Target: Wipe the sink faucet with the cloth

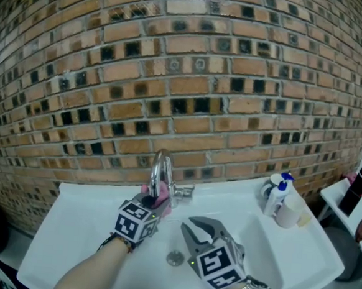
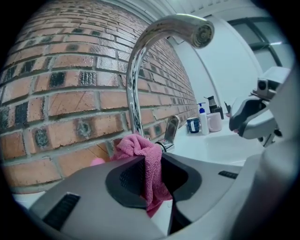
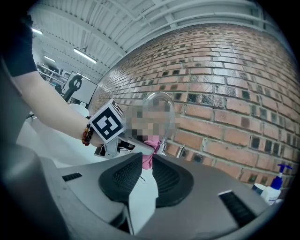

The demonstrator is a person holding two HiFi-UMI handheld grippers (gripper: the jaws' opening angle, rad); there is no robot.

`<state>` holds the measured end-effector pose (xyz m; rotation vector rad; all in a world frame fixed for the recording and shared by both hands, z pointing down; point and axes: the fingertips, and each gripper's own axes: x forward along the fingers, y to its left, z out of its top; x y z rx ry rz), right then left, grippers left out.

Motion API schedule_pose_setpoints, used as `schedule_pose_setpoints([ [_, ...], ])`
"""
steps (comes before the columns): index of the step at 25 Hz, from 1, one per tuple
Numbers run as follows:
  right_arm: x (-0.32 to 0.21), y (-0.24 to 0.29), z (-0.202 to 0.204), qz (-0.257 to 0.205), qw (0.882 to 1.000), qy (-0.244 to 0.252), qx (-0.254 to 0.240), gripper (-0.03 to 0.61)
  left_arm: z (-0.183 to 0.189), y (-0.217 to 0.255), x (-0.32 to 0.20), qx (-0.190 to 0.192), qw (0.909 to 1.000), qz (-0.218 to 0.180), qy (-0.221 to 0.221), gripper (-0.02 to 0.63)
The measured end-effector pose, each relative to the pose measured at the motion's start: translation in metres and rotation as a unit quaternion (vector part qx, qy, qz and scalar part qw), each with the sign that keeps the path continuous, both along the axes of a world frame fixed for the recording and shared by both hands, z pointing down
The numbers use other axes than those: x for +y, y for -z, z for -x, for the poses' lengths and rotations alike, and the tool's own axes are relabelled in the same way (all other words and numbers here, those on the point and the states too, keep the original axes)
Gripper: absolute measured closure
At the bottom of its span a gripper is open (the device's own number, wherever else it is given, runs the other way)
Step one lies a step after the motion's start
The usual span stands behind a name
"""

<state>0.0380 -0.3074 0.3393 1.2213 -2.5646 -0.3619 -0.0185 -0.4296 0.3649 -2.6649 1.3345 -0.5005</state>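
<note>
A chrome gooseneck faucet [image 1: 160, 170] [image 2: 136, 70] rises from the back rim of a white sink [image 1: 81, 220], its lever handle [image 1: 183, 189] [image 2: 171, 131] just to its right. My left gripper [image 1: 153, 202] [image 2: 152, 173] is shut on a pink cloth [image 1: 159, 201] [image 2: 147, 159], and the bunched cloth presses against the foot of the faucet. My right gripper [image 1: 190, 225] [image 3: 146, 173] hovers over the basin a little right of the left one, open, with nothing between its pads. In the right gripper view the pink cloth [image 3: 151, 152] shows beyond the jaws.
A brick wall [image 1: 192, 79] stands right behind the faucet. On the sink's right rim are a white mug [image 1: 288, 211], a pump bottle [image 1: 277, 195] and a dark cup [image 1: 268, 188]. A dark bottle [image 1: 359, 183] stands at far right. The drain [image 1: 175, 257] lies mid-basin.
</note>
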Motion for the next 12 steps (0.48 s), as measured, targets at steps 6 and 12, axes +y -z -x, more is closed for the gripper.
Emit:
schedule_pose_setpoints([
  [6, -0.003, 0.0, -0.003, 0.0, 1.0, -0.003, -0.002, 0.502, -0.006, -0.001, 0.002, -0.003, 1.0, 0.002, -0.005, 0.529],
  [12, -0.004, 0.002, -0.008, 0.003, 1.0, -0.013, -0.008, 0.502, -0.029, -0.003, 0.01, -0.02, 0.9991, -0.004, -0.037, 0.529],
])
